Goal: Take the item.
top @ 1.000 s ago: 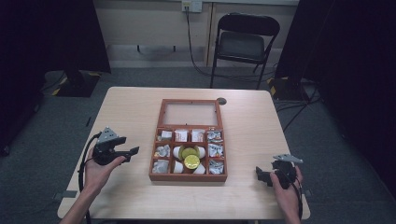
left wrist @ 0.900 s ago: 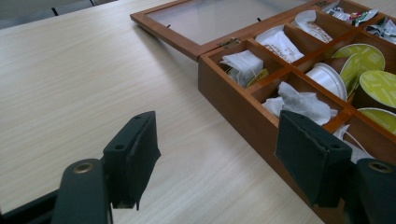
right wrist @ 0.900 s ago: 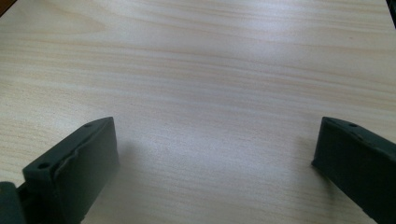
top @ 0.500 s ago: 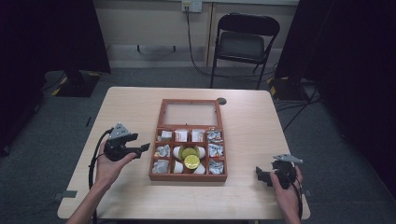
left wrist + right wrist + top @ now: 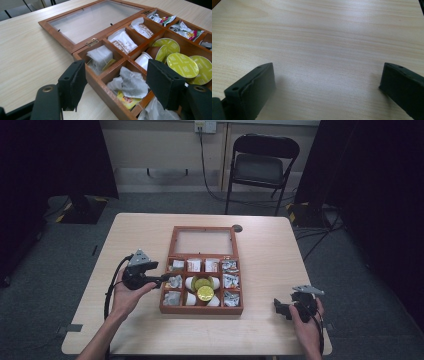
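Two hand-held grippers with jaws apart, left (image 5: 162, 279) at wooden box (image 5: 202, 310), right (image 5: 280, 308) over pale table (image 5: 265, 255); folding chair (image 5: 260, 167) behind

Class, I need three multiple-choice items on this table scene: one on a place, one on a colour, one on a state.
1. Where is the left gripper?
A. at the wooden box's left edge
B. on the chair
C. at the table's far edge

2. What colour are the capsule lids?
A. red
B. yellow-green
C. blue

3. How is the box's glass lid?
A. shut
B. removed
C. open, lying flat

Answers: 1 A, its open jaws straddle the box's wall; 2 B, seen in the left gripper view; 3 C, still hinged.
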Available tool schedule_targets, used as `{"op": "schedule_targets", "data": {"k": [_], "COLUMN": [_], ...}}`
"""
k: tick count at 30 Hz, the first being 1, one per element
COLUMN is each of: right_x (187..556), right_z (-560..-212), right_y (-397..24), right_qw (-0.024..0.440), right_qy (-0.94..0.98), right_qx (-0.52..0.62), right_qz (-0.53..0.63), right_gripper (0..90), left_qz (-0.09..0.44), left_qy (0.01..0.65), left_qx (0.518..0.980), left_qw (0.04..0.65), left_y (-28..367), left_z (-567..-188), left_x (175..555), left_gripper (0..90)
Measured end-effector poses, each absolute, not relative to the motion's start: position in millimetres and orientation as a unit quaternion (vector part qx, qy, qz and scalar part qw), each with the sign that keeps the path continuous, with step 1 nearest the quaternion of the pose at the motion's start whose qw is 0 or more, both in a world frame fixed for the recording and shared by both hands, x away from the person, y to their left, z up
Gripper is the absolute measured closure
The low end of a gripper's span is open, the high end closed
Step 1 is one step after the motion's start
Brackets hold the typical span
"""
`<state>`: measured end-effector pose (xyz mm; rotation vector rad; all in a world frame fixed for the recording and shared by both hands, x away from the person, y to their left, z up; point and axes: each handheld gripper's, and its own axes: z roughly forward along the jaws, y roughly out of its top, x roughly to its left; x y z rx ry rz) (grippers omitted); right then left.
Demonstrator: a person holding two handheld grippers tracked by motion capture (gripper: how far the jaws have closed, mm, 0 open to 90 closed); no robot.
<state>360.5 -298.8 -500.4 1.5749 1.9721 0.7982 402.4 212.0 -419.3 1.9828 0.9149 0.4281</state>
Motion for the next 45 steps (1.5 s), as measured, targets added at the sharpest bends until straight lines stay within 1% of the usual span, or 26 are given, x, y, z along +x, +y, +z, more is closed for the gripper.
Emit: {"op": "schedule_targets", "data": {"k": [7, 12, 14, 21, 22, 23, 25, 28, 33, 34, 45], "right_x": [360.5, 360.5, 360.6, 360.5, 360.6, 360.5, 360.5, 360.6, 360.6, 360.6, 360.6], "right_z": [-500.4, -500.4, -500.4, -500.4, -500.4, -500.4, -500.4, -500.4, -500.4, -500.4, -500.4], "right_y": [-298.8, -298.9, -298.8, -298.8, -298.8, -298.9, -298.9, -298.8, -298.8, -298.8, -298.9], "right_qw": [0.245, 0.245, 0.245, 0.245, 0.245, 0.245, 0.245, 0.245, 0.245, 0.245, 0.245], "right_qy": [0.722, 0.723, 0.722, 0.723, 0.722, 0.723, 0.723, 0.722, 0.723, 0.722, 0.723], "right_qx": [0.577, 0.577, 0.577, 0.577, 0.577, 0.577, 0.577, 0.577, 0.577, 0.577, 0.576], "right_qz": [0.292, 0.292, 0.292, 0.292, 0.292, 0.292, 0.292, 0.292, 0.292, 0.292, 0.292], "right_gripper": [0.0, 0.0, 0.0, 0.0, 0.0, 0.0, 0.0, 0.0, 0.0, 0.0, 0.0], "left_qz": [0.16, 0.14, 0.132, 0.12, 0.113, 0.093, 0.102, 0.089, 0.081, 0.076, 0.053], "left_qy": [0.352, 0.343, 0.336, 0.308, 0.307, 0.309, 0.308, 0.308, 0.301, 0.296, 0.27], "left_qx": [0.802, 0.803, 0.805, 0.814, 0.815, 0.813, 0.814, 0.815, 0.822, 0.823, 0.852], "left_qw": [0.456, 0.467, 0.471, 0.477, 0.478, 0.485, 0.481, 0.483, 0.477, 0.478, 0.446], "left_y": [196.5, 183.3, 177.5, 153.2, 150.5, 146.3, 142.7, 140.6, 136.0, 133.5, 112.2], "left_z": [-413.8, -414.1, -413.1, -409.2, -409.9, -412.2, -413.9, -416.4, -421.4, -424.1, -438.7], "left_x": [404.3, 406.0, 406.4, 404.6, 404.7, 405.8, 405.6, 406.7, 405.7, 405.3, 404.8], "left_gripper": [32.2, 32.8, 34.8, 34.8, 34.8, 35.4, 36.8, 36.9, 38.4, 43.7, 42.3]}}
